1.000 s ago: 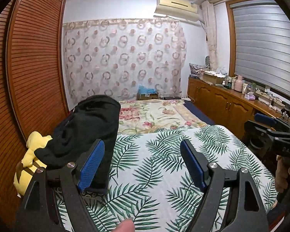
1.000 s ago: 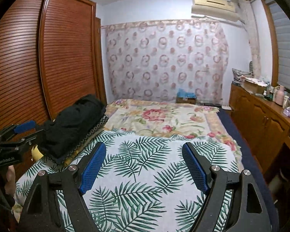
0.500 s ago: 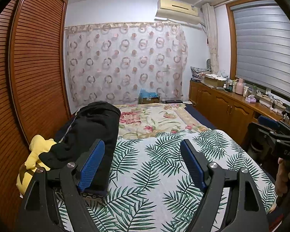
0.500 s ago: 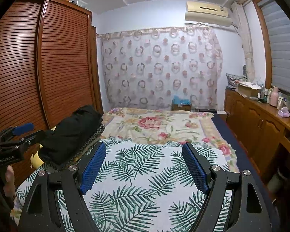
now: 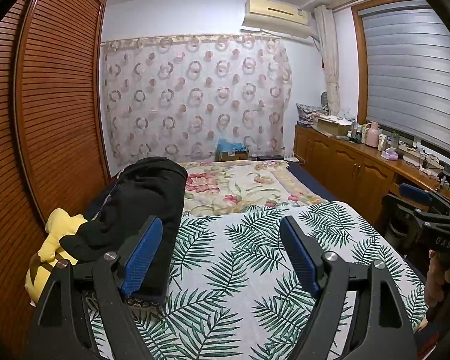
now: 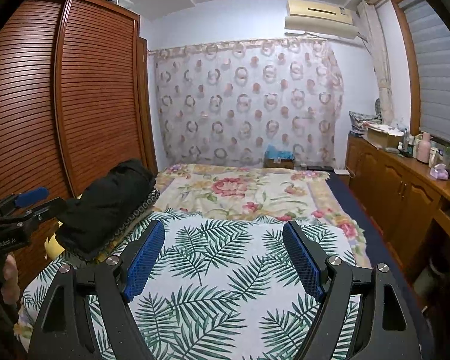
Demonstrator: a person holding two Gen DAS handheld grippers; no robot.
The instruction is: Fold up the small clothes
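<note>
Both the left gripper (image 5: 222, 258) and the right gripper (image 6: 223, 259) hover with jaws spread and empty above the palm-leaf sheet (image 5: 255, 270). No small garment shows on it; only a black bundle (image 5: 141, 207) lies at its left edge, so progress cannot be judged.

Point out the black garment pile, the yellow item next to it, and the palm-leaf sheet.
black garment pile (image 5: 144, 198), left wrist view, middle of the dark heap
yellow item (image 5: 55, 240), left wrist view, its exposed top
palm-leaf sheet (image 6: 225, 270), right wrist view, bare patch between the fingers
</note>
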